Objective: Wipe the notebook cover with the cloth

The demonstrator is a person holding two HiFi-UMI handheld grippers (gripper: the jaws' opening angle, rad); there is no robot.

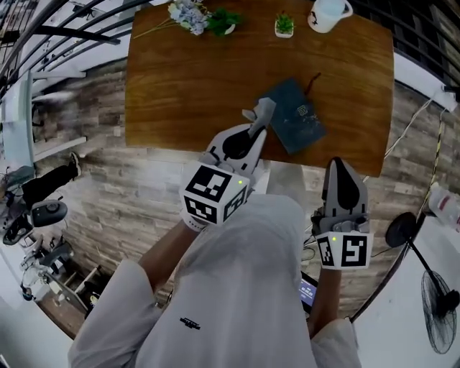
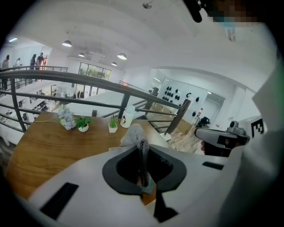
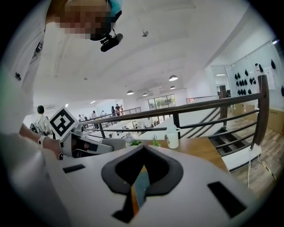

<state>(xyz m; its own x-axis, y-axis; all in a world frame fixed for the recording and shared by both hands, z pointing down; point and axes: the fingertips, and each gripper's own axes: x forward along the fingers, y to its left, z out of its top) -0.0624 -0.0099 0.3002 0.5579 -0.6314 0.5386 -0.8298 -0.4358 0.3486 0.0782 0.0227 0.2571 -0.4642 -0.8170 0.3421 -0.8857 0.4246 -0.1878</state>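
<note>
A dark teal notebook (image 1: 296, 115) lies tilted on the wooden table (image 1: 180, 93), near its front edge. My left gripper (image 1: 263, 109) is shut on a grey cloth (image 1: 264, 108), which sticks out at its tip beside the notebook's left corner. In the left gripper view the cloth (image 2: 132, 135) bunches above the closed jaws of the left gripper (image 2: 138, 141). My right gripper (image 1: 339, 165) is shut and holds nothing. It hangs off the table's front edge, below the notebook. In the right gripper view its jaws meet at the tip of the right gripper (image 3: 143, 150).
At the table's far edge stand a flower bunch (image 1: 190, 14), a small potted plant (image 1: 284, 25) and a white jug (image 1: 327, 14). A railing (image 2: 111, 86) runs behind the table. A floor fan (image 1: 438, 302) and a cable (image 1: 413, 126) are at the right.
</note>
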